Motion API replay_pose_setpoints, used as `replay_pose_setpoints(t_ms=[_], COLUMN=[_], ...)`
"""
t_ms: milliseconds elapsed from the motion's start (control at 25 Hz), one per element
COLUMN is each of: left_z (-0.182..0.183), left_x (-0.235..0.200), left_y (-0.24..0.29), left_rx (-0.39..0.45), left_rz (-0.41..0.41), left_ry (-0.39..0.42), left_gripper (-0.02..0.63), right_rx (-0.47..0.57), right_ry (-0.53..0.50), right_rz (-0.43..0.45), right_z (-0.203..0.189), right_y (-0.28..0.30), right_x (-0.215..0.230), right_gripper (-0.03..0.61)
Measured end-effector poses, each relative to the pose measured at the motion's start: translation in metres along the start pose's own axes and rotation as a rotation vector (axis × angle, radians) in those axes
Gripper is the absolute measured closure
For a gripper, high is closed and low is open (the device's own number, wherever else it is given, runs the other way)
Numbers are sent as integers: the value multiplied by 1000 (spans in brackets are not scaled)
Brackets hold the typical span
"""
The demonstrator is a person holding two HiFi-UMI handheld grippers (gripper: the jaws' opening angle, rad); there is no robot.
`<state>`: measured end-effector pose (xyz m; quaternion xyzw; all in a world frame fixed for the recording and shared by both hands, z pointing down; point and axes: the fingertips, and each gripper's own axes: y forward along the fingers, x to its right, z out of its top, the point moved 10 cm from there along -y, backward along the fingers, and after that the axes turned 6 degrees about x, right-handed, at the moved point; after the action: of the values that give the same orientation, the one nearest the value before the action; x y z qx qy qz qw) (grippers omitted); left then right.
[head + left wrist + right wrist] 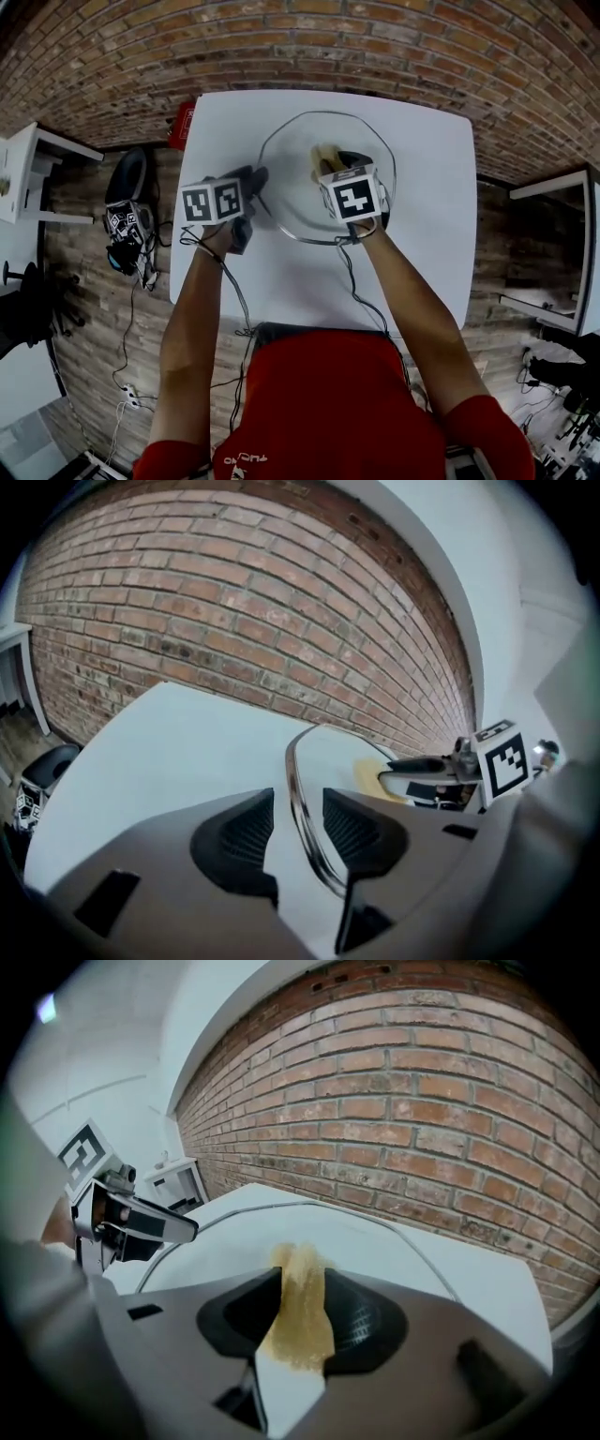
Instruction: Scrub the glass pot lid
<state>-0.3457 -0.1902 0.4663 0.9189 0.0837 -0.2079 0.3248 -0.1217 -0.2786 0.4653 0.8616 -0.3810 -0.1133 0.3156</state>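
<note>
Glass lid (291, 155) lies flat on the white bench (422, 234), right in front of us, with both grippers down at its near half.

Left gripper (298, 813): released, jaws spread. The lid's metal rim (302, 789) passes between them, and we see no pad pressing on it. The rim runs nearly along the gripper's pointing line and sits closer to the right-hand pad. This gripper is at the lid's left edge.

Right gripper (298, 1321): also released, jaws spread. A yellow sponge (302, 1274) stands between them on the glass, its long axis pointing away along the jaws. It fills most of the gap, but we judge it not yet pinched.

Judgement: the coming move turns on closing in place. Rim and sponge are already lined up inside their jaws, so neither hand needs to travel. We expect left to steady the lid and right to scrub.
</note>
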Motion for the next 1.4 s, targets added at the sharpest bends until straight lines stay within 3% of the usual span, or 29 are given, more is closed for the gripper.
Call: replay_pose_setpoints(t_ms=[200, 360, 520, 960, 1400], left_z=[0, 1, 2, 3, 4], left_x=[-11, -19, -18, -18, -19], left_y=[11, 13, 16, 16, 15], left_rx=[-96, -125, -142, -170, -172], left_rz=[-84, -157, -204, -202, -200], left_ry=[-18, -38, -26, -16, -32], left_gripper=[462, 467, 494, 495, 499], right_rx=[-32, -27, -41, 47, -13], right_ry=[15, -10, -20, 98, 56], right_rz=[-42, -75, -115, -190, -222], right_z=[-2, -2, -2, 41, 60], right_y=[-3, -1, -3, 16, 62], right_x=[-5, -14, -19, -20, -30], right_gripper=[451, 507, 523, 526, 526])
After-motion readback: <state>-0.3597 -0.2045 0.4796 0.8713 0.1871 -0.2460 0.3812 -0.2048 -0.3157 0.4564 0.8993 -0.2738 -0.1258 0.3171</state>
